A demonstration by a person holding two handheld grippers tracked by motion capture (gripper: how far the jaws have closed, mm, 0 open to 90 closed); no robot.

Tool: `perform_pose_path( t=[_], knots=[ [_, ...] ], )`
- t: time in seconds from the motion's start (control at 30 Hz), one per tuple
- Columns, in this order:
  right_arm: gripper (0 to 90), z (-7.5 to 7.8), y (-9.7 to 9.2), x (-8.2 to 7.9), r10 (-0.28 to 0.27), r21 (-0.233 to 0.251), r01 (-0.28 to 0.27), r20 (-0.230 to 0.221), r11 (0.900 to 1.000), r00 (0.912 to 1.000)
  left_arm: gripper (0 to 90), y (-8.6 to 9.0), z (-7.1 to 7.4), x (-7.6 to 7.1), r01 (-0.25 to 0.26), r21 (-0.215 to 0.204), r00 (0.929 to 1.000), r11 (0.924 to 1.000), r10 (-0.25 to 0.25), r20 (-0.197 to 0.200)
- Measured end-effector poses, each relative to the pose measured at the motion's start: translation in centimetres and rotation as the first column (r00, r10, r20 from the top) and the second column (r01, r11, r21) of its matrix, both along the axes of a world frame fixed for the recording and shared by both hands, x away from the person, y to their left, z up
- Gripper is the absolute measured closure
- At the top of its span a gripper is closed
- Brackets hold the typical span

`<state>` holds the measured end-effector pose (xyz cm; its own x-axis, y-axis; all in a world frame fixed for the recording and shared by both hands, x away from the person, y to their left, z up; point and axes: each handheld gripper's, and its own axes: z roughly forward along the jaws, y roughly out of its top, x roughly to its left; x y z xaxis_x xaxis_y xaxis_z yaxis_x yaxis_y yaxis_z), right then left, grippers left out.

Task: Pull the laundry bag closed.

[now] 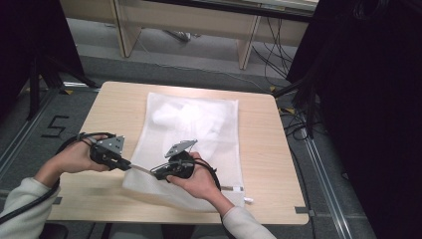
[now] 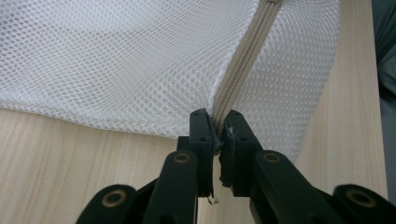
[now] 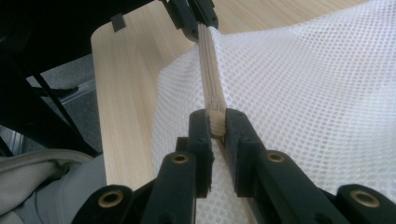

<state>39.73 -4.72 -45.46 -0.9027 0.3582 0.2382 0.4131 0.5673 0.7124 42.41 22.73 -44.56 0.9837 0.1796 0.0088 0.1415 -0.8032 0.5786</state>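
Observation:
A white mesh laundry bag (image 1: 199, 134) lies flat on the wooden table (image 1: 263, 149), with something white bunched inside near its far end. Its beige zipper (image 1: 142, 170) runs along the near left edge, stretched taut between my two grippers. My left gripper (image 1: 130, 167) is shut on the zipper's end at the bag's corner; its own view has the jaws (image 2: 217, 126) pinching the beige tape (image 2: 243, 60). My right gripper (image 1: 154, 173) is shut on the zipper pull (image 3: 215, 125), facing the left gripper (image 3: 194, 16) along the zipper (image 3: 208, 65).
The table's near edge (image 1: 174, 219) lies just under my forearms, and its left edge (image 3: 100, 116) runs close beside the bag. A grey floor with a "5" mark (image 1: 54, 126), cables and black stands (image 1: 35, 84) surround the table. A pale desk (image 1: 189, 20) stands behind.

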Motion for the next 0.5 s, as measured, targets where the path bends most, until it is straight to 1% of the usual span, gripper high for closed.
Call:
perform_pose_path(
  t=[0.03,0.1,0.2,0.27,0.3,0.33,0.37,0.4,0.43,0.5],
  knots=[
    [82.2,0.01,-0.03,-0.02,-0.003,0.001,0.003,-0.007,1.0,1.0,82.8,-0.07,0.1,0.06,0.01,0.003,0.9998,0.9999,-0.01,0.015],
    [82.2,0.04,-0.1,-0.07,-0.004,0.001,0.004,-0.012,1.0,0.9999,82.8,-0.06,0.05,0.06,0.008,-0.002,1.0,1.0,-0.008,0.002],
    [82.2,-0.05,-0.19,0.04,0.014,-0.005,-0.014,0.01,0.9999,0.9999,82.8,0.09,-0.14,0.07,-0.005,0.003,1.0,1.0,0.005,-0.005],
    [82.2,-0.01,-0.36,-0.08,-0.002,-0.003,0.002,-0.014,1.0,0.9999,82.8,0.04,-0.12,0.05,-0.003,0.0,1.0,1.0,0.003,-0.005],
    [82.2,-0.05,-0.45,-0.05,-0.003,-0.007,0.003,-0.006,1.0,1.0,82.8,0.02,-0.04,0.12,0.007,0.001,1.0,1.0,-0.007,0.005],
    [82.2,-0.14,-0.45,-0.04,-0.006,0.008,0.006,-0.005,0.9999,1.0,82.8,-0.01,-0.04,0.08,0.003,-0.003,1.0,1.0,-0.003,-0.002],
    [82.2,0.04,-0.59,-0.12,-0.006,-0.004,0.006,-0.021,1.0,0.9998,82.8,0.0,-0.05,0.05,0.0,0.0,1.0,1.0,0.0,-0.001],
    [82.2,0.08,-0.6,-0.18,-0.008,-0.005,0.008,-0.026,1.0,0.9996,82.8,0.04,-0.08,0.11,0.004,0.002,1.0,1.0,-0.004,0.001],
    [82.2,0.07,-0.68,-0.08,-0.003,-0.007,0.003,-0.011,1.0,0.9999,82.8,0.08,-0.12,0.07,-0.005,-0.002,1.0,1.0,0.005,-0.004],
    [82.2,0.02,-0.79,-0.03,0.008,-0.006,-0.008,0.0,1.0,1.0,82.8,0.08,-0.13,0.07,-0.005,0.002,1.0,1.0,0.005,-0.003]
  ],
)
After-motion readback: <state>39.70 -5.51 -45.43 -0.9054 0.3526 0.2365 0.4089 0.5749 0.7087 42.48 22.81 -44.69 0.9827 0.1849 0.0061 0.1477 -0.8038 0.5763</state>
